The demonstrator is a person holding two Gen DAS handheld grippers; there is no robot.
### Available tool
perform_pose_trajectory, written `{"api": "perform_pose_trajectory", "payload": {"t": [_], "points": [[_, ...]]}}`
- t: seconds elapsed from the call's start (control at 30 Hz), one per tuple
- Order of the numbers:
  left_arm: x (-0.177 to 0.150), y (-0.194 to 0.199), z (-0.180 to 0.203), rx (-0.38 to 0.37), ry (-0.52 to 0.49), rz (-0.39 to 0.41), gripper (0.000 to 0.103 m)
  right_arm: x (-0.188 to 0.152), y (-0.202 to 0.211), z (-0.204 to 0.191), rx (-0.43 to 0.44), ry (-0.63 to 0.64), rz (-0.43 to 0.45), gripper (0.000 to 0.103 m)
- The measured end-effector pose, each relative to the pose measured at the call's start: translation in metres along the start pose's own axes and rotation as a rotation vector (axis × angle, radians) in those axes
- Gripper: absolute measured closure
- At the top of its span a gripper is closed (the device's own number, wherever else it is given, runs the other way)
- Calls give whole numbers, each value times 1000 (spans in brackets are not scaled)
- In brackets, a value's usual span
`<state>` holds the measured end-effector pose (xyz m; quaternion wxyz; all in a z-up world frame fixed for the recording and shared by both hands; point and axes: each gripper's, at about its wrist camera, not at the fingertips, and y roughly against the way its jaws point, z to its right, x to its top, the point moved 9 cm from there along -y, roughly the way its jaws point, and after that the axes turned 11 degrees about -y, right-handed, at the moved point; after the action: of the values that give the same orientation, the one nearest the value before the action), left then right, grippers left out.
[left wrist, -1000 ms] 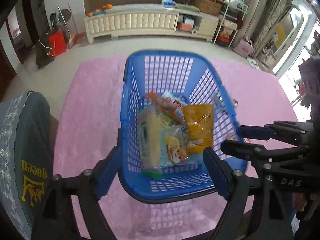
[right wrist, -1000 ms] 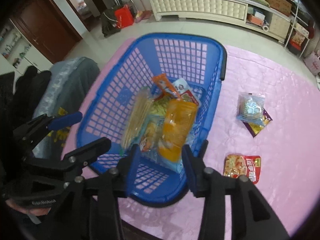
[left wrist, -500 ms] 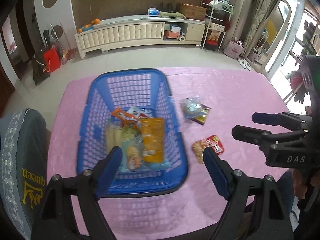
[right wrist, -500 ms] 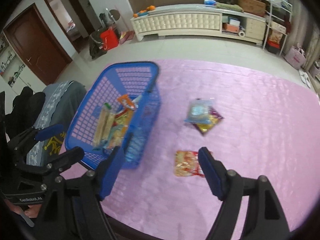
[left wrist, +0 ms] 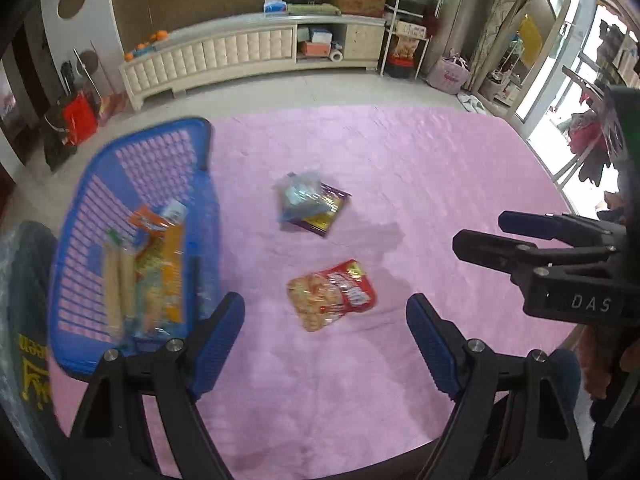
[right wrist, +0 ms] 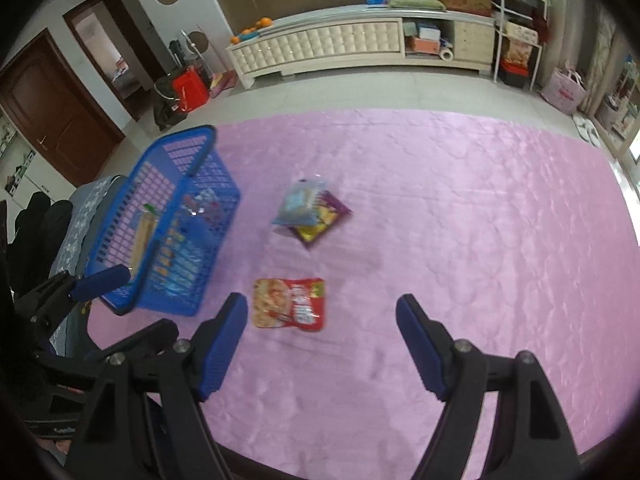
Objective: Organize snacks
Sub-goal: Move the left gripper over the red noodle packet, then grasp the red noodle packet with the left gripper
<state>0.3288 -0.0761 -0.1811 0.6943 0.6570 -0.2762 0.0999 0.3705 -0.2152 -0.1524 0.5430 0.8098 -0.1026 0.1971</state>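
A blue plastic basket [left wrist: 70, 216] [right wrist: 120, 208] stands at the left of the pink table and holds several snack packs. A red snack pack [left wrist: 332, 294] [right wrist: 290, 304] lies on the cloth just beyond both grippers. A clear bluish pack on a purple pack [left wrist: 310, 204] [right wrist: 310, 212] lies farther back. My left gripper [left wrist: 326, 334] is open and empty, above the near table edge. My right gripper [right wrist: 322, 334] is open and empty; it also shows at the right of the left wrist view [left wrist: 480, 232].
The pink cloth [right wrist: 460, 220] covers the table. A grey chair back [left wrist: 24, 320] stands at the near left, by the basket. A long white cabinet [right wrist: 360, 44] and shelves stand across the floor.
Both grippers have drawn back and swung right, away from above the basket. The loose packs on the cloth have come into view. Both jaws stay open.
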Motion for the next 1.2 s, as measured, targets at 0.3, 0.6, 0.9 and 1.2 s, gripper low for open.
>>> {"api": "perform_pose_trajectory", "payload": {"t": [0.3, 0.6, 0.9, 1.2], "points": [[-4, -54, 11, 14, 54, -85, 22, -7, -36, 37, -16, -1, -59, 17], [-21, -112, -4, 24, 143, -191, 22, -11, -80, 54, -16, -15, -114, 13], [-28, -159, -8, -5, 169, -286, 20, -10, -109, 61, -1, -13, -155, 13], [-20, -170, 4, 58, 118, -319, 4, -8, -115, 73, 21, -40, -168, 13]]}}
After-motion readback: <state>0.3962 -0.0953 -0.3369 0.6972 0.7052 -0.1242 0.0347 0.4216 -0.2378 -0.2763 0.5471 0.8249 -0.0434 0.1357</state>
